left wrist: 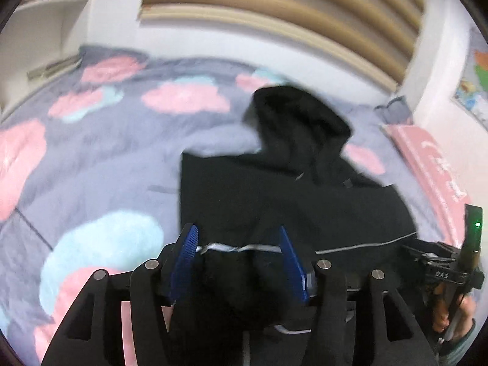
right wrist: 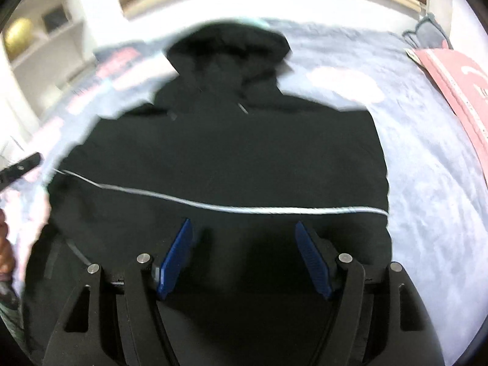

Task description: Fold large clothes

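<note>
A black hooded jacket lies spread on the bed, its hood pointing away from me. A thin silver stripe runs across its lower part. My right gripper hovers just above the hem side, open, with nothing pinched between its blue pads. In the left wrist view the jacket lies ahead and to the right. My left gripper is open, with a bunched fold of black cloth and the silver stripe lying between its pads. The right gripper's body shows at the right edge.
The bed carries a grey blanket with pink and pale blue clouds. A pink pillow lies at the right side. A wooden slatted headboard stands behind, and white shelves at the left. A person's hand holds the right gripper.
</note>
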A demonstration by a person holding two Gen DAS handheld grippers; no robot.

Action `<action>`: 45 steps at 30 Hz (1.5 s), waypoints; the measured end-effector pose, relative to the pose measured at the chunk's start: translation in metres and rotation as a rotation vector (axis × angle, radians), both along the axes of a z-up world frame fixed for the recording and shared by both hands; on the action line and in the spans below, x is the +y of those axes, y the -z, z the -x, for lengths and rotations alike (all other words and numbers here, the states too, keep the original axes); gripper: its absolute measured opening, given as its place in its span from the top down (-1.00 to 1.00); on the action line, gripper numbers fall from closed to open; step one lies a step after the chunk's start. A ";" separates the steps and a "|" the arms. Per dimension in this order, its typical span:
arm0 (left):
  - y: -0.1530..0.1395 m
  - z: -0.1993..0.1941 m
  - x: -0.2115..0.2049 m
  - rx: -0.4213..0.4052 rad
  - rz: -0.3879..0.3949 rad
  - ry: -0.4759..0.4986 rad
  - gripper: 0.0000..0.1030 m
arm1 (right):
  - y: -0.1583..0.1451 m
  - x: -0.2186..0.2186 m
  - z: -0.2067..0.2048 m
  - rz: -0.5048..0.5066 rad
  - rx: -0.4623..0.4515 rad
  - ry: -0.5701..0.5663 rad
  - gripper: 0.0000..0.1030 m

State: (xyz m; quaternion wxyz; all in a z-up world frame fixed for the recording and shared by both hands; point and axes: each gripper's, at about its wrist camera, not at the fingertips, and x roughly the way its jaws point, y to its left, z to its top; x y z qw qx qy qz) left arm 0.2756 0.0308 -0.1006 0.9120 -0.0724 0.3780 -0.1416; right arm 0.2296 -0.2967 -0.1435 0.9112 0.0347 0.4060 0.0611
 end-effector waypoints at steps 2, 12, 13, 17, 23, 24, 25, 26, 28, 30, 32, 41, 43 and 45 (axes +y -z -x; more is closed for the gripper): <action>-0.004 -0.005 -0.009 -0.002 0.041 0.065 -0.11 | -0.002 0.013 -0.004 0.052 -0.029 -0.004 -0.46; 0.083 -0.027 -0.037 0.109 -0.068 0.060 -0.10 | 0.061 0.028 -0.017 0.170 -0.033 0.015 -0.45; 0.082 -0.027 -0.041 0.101 -0.094 0.058 -0.10 | 0.063 0.028 -0.016 0.174 -0.038 0.016 -0.45; 0.086 -0.021 -0.041 0.058 -0.081 0.058 -0.11 | 0.065 0.027 -0.013 0.169 -0.059 0.020 -0.45; 0.084 -0.012 -0.032 0.028 -0.031 0.060 -0.11 | 0.066 0.025 -0.014 0.166 -0.065 0.029 -0.47; 0.084 -0.013 -0.033 0.034 -0.038 0.060 -0.11 | 0.065 0.025 -0.014 0.163 -0.059 0.030 -0.48; 0.083 -0.014 -0.035 0.040 -0.045 0.060 -0.12 | 0.065 0.024 -0.015 0.163 -0.054 0.028 -0.49; 0.082 -0.016 -0.036 0.053 -0.055 0.061 -0.12 | 0.065 0.024 -0.016 0.163 -0.046 0.025 -0.49; 0.078 -0.021 -0.039 0.085 -0.071 0.058 -0.12 | 0.062 0.024 -0.020 0.161 -0.009 0.022 -0.49; 0.066 -0.027 -0.040 0.138 -0.063 0.044 -0.12 | 0.057 0.023 -0.026 0.157 0.053 0.023 -0.50; 0.051 -0.034 -0.040 0.183 -0.040 0.037 -0.12 | 0.048 0.022 -0.033 0.143 0.137 0.026 -0.51; -0.067 -0.063 -0.026 0.171 -0.014 0.019 -0.13 | -0.048 -0.006 -0.044 0.035 0.209 0.094 -0.52; -0.090 -0.073 -0.023 0.156 -0.001 0.012 -0.13 | -0.074 -0.014 -0.053 0.013 0.188 0.117 -0.52; -0.111 -0.086 -0.021 0.138 0.016 0.009 -0.13 | -0.102 -0.022 -0.069 -0.005 0.160 0.135 -0.52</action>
